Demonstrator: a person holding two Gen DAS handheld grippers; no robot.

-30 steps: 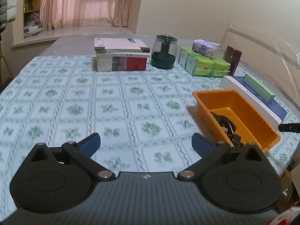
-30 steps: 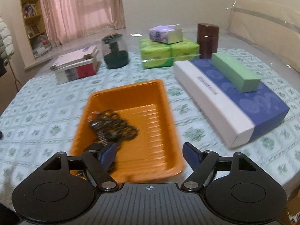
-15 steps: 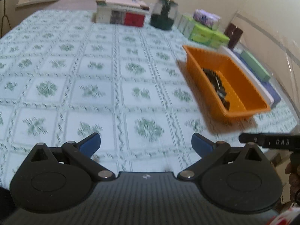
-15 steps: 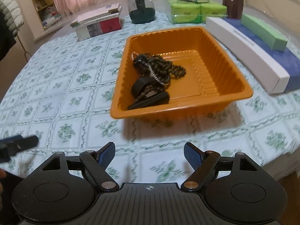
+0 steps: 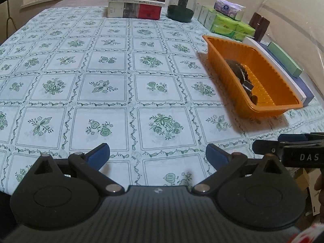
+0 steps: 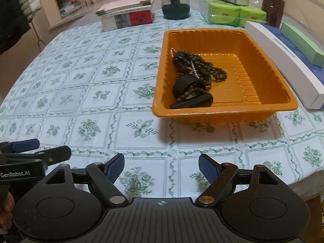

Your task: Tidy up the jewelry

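Item: your right tongs (image 6: pixel 161 168), fingers apart, empty. Left tongs (image 5: pixel 158 155), likewise. Jewelry (image 6: pixel 192 79): tangled heap, seemingly beads and a bracelet, in the orange tray (image 6: pixel 263 109), ahead and slightly right of your nearer right tongs, long axis running away.
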